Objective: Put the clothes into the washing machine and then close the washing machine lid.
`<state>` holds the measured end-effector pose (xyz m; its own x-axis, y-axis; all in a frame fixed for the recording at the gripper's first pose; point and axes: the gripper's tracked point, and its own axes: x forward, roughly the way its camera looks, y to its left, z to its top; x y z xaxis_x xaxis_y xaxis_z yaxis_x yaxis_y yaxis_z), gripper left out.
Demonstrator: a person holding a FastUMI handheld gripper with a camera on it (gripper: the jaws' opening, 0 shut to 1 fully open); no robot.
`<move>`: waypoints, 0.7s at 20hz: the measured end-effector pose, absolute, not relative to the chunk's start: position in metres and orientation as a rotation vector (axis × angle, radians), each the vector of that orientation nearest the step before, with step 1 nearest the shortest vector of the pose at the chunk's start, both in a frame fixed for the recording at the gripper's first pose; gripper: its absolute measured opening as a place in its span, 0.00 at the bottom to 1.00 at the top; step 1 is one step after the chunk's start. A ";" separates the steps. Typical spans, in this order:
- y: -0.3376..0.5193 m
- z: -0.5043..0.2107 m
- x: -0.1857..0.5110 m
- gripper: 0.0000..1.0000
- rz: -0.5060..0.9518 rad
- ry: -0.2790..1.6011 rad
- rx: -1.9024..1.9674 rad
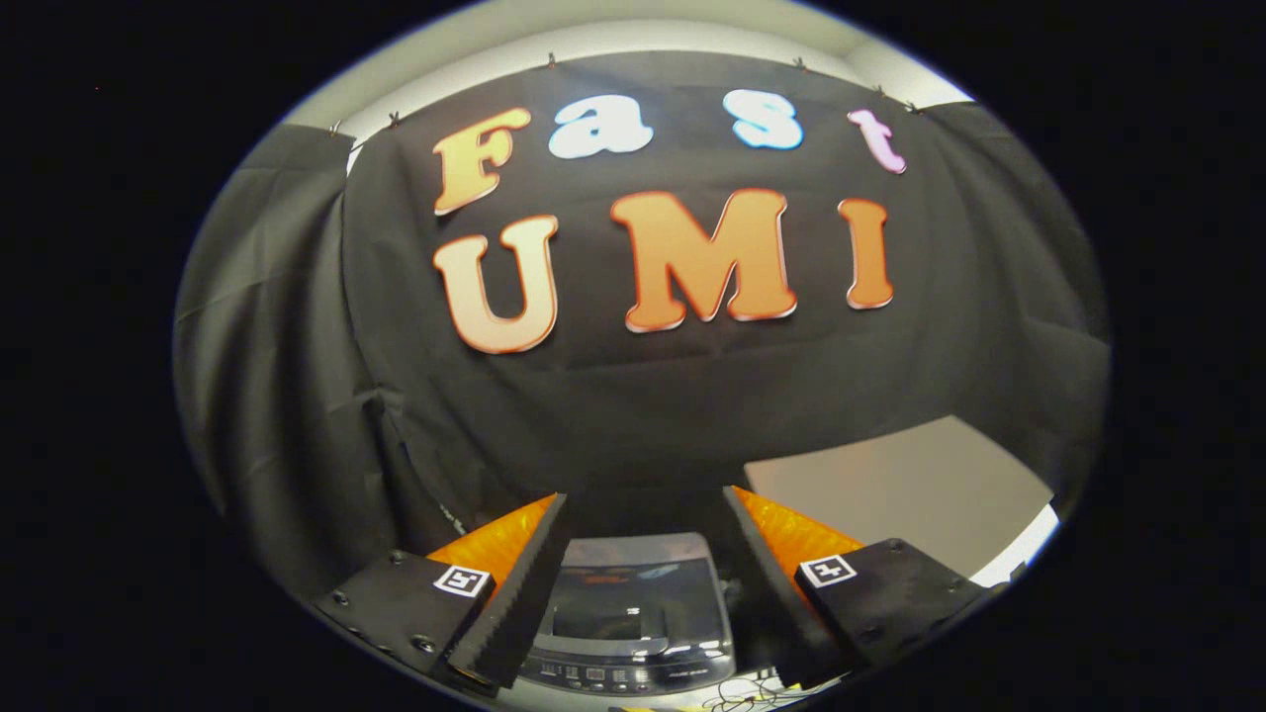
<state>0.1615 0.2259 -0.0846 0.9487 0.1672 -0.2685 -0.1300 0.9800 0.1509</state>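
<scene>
Dim booth overall; the black cloth wall (pixel 633 396) soaks up most of the light and its folds read as soft grey gradients. Brightest area is the pale ceiling strip (pixel 593 30) above the cloth, so light seems to come from overhead. Pale panel (pixel 890 485) to the right evenly lit, no hard shadow on it. Washing machine (pixel 628 618), between the spread-apart jaws of the gripper (pixel 643 504), sits in shade; its glossy lid carries a faint reflection. Strong fisheye bending: straight lines bow, the rim is compressed and darkened. Focus fair at centre, softer toward the rim. No motion blur.
</scene>
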 end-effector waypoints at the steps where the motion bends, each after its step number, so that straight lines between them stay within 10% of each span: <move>1: 0.211 -0.067 0.156 0.98 0.137 0.250 0.126; 14: 0.052 0.039 0.108 0.98 0.010 0.036 0.024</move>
<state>0.1081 0.0520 0.0390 0.9993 0.0109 -0.0361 -0.0101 0.9997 0.0239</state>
